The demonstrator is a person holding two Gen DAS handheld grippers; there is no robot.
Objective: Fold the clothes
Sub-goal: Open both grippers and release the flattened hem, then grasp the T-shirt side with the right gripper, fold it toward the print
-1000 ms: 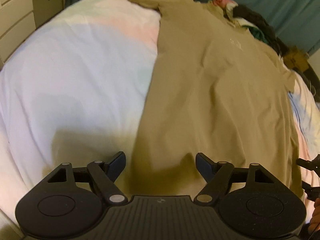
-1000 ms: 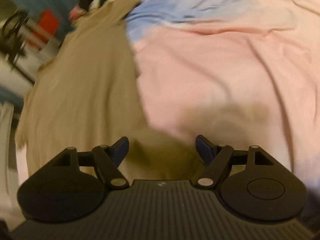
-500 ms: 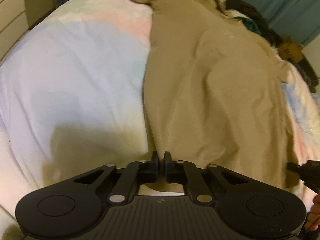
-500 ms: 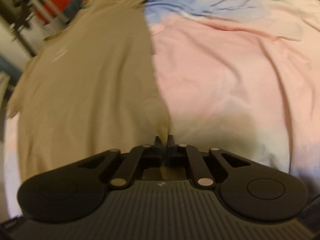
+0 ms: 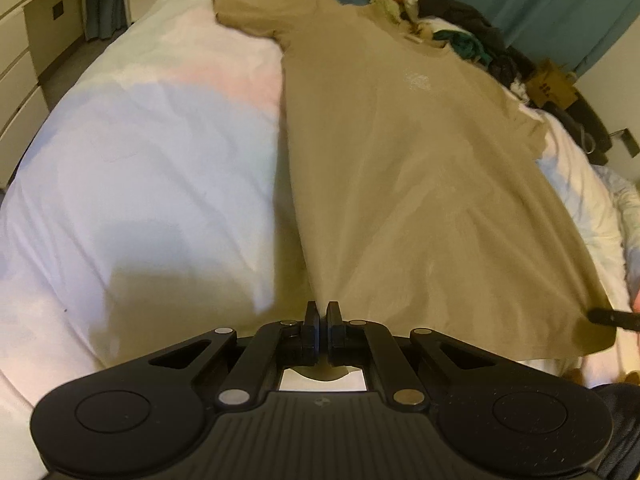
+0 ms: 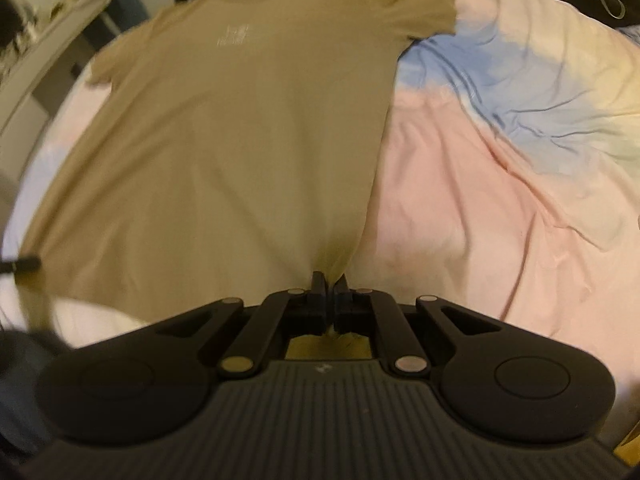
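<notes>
i have the left gripper (image 5: 323, 330) and right gripper (image 6: 330, 304) each pinched on a hem corner of the tan t-shirt (image 5: 400, 168), light, limp cloth that sags between grips.

Close downward wrist views, shared shirt (image 5: 420, 168)

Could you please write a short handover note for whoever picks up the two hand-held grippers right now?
Left hand-held gripper: shut on the tan T-shirt at its near-left hem corner.
Right hand-held gripper: shut on the near-right hem corner of the same shirt.
Things: the shirt lies spread flat on the pastel duvet, collar at the far end, both sleeves out, small white print facing up. A pile of other clothes sits beyond the collar.
Done: both hem corners gripped.
Left: no fold is made yet. Probably carry the hem toward the collar, then deal with the sleeves and the pile.
</notes>
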